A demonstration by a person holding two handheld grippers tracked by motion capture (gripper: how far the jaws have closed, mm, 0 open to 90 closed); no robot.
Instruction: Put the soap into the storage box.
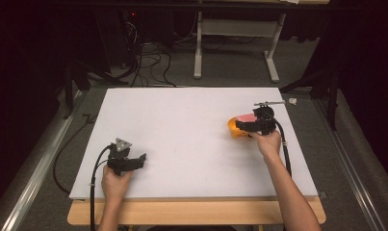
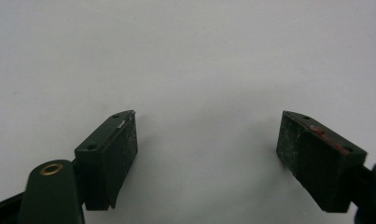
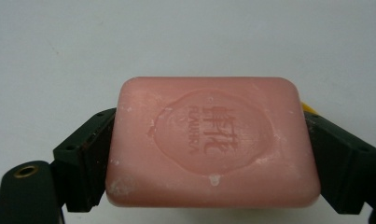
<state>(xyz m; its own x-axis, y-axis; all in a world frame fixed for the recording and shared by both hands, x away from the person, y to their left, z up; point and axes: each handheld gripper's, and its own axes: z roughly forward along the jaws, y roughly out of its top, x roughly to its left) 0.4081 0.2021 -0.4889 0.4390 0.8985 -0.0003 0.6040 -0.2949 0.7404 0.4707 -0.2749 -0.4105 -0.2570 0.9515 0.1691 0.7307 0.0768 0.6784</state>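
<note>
- Resting near the front left corner of the white bench top [image 1: 182, 144]: left gripper [image 1: 142, 161], held in the person's left hand [image 1: 115, 185]; grey three-cornered plate on top, black cable trailing back over the front edge.
- Left gripper, claw state: jaws spread wide, nothing between them; in the left gripper view the two black pads [image 2: 120, 154] stand well apart over bare white surface.
- Middle of the bench top: bare white surface between the two grippers, which lie well apart.
- Near the right edge, about halfway back: right gripper [image 1: 243, 124], held in the person's right hand [image 1: 268, 143], cable running back along the forearm.
- Right gripper, claw state: jaws pinching a pink soap bar [image 3: 209, 140] by its two short sides; flat face up, round embossed seal with lettering.
- Orange dish [image 1: 235, 130]: directly beneath the gripped soap; whether the soap touches it cannot be told.
- Small metal rod [image 1: 269, 103]: lying toward the back right corner.
</note>
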